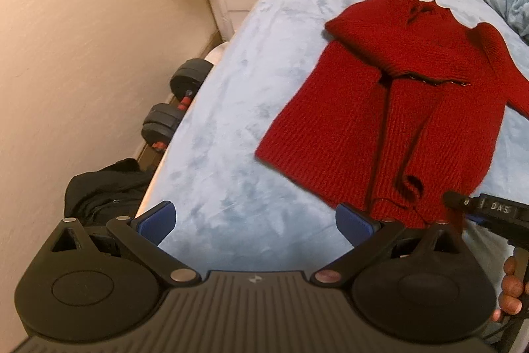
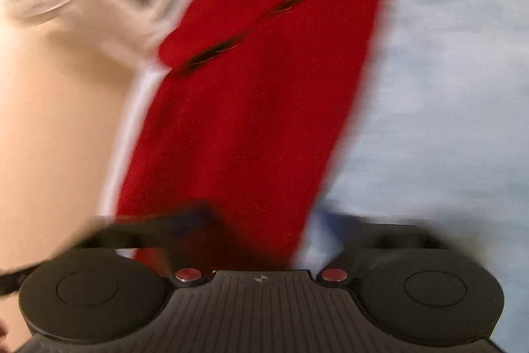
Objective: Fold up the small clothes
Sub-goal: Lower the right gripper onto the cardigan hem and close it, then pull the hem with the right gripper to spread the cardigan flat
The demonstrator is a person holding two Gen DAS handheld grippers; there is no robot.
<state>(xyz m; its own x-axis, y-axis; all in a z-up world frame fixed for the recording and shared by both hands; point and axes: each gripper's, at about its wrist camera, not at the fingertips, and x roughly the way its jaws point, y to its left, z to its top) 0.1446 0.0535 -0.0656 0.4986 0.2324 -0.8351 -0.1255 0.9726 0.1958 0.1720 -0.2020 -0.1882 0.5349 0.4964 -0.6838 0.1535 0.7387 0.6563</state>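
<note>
A red knitted sweater (image 1: pixel 390 108) lies flat on a bed covered with a pale blue blanket (image 1: pixel 231 121), its collar toward the far end and one sleeve folded across the chest. The left claw (image 1: pixel 256 222) hangs above the near part of the blanket, left of the sweater's hem, with its blue-padded fingers (image 1: pixel 158 219) spread wide and nothing between them. The right claw (image 1: pixel 454 200) reaches in from the right at the sweater's near hem; the person's hand (image 1: pixel 510 290) grips its handle. In the right wrist view the sweater (image 2: pixel 251 108) runs between the blurred fingers of the right claw (image 2: pixel 261 220); whether its pads press on the cloth cannot be told. Dumbbells (image 1: pixel 178 101) and a dark garment (image 1: pixel 105 187) lie on the floor left of the bed, beside a cream wall (image 1: pixel 82 38).
</note>
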